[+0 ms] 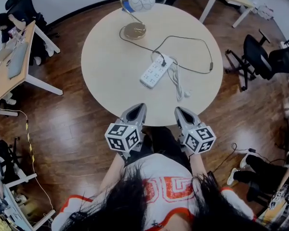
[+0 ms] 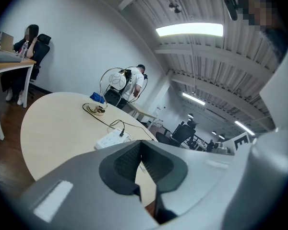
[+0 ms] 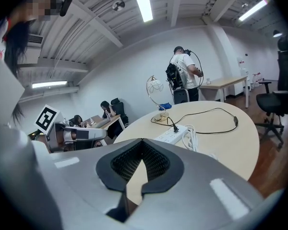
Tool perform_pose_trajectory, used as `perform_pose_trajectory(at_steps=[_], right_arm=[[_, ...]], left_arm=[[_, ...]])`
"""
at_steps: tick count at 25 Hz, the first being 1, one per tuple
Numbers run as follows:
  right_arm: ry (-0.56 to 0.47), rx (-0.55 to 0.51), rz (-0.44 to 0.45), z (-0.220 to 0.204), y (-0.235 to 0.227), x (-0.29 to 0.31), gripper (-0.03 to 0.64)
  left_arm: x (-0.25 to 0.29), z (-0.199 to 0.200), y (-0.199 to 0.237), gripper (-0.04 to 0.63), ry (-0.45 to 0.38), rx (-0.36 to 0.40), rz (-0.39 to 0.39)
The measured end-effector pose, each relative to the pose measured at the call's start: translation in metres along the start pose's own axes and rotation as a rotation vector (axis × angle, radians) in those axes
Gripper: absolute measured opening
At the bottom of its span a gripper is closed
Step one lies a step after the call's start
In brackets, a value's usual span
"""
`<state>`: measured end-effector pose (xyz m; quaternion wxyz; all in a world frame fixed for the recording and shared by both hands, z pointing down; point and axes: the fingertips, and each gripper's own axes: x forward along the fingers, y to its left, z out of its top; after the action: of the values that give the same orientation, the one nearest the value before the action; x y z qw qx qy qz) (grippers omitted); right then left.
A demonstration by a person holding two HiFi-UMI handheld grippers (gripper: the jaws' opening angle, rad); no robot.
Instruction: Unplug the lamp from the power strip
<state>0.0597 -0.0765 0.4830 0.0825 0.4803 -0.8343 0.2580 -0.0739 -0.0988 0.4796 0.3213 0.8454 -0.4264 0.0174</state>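
Right claw (image 3: 142,142) is clenched, its pads meeting at the tips with nothing between them. The left claw (image 2: 140,143) beside it is clenched and empty too. Both hang at the near edge of the round table (image 1: 98,88), pointing across it.

Ahead of the two claws, well apart from them and near the table's middle, lies the white power strip (image 1: 156,71). A black plug (image 1: 163,62) sits in its far end. From there the black cord (image 1: 185,37) loops off to the right and back to the lamp (image 1: 135,29), which stands beyond the strip at the table's far side. The strip's own white cable (image 1: 176,82) lies coiled just to its right, nearer the right claw.

The step in hand looks like the approach: nothing is touched and the plug is still seated. Next, one claw probably has to open, reach forward past the near end of the strip and close on the plug body, not the cord. The other would do well to press the strip down, since so light a strip may lift with the pull.
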Motion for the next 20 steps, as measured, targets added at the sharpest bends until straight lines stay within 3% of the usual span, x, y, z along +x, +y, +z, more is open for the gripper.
perform_pose_trajectory(at_steps=[5, 12, 16, 20], right_arm=[[0.006, -0.01, 0.082, 0.014, -0.006, 0.026, 0.0], [0.043, -0.024, 0.18, 0.033, -0.03, 0.054, 0.002], [0.053, -0.049, 0.227, 0.045, -0.048, 0.067, 0.002], [0.079, -0.056, 0.245, 0.049, -0.069, 0.081, 0.002]], left_arm=[[0.016, 0.002, 0.009, 0.0, 0.0, -0.014, 0.046], [0.08, -0.013, 0.021, 0.0, 0.049, -0.026, 0.066], [0.118, -0.021, 0.024, 0.0, 0.102, -0.024, 0.068], [0.151, -0.025, 0.041, 0.0, 0.151, 0.002, 0.12]])
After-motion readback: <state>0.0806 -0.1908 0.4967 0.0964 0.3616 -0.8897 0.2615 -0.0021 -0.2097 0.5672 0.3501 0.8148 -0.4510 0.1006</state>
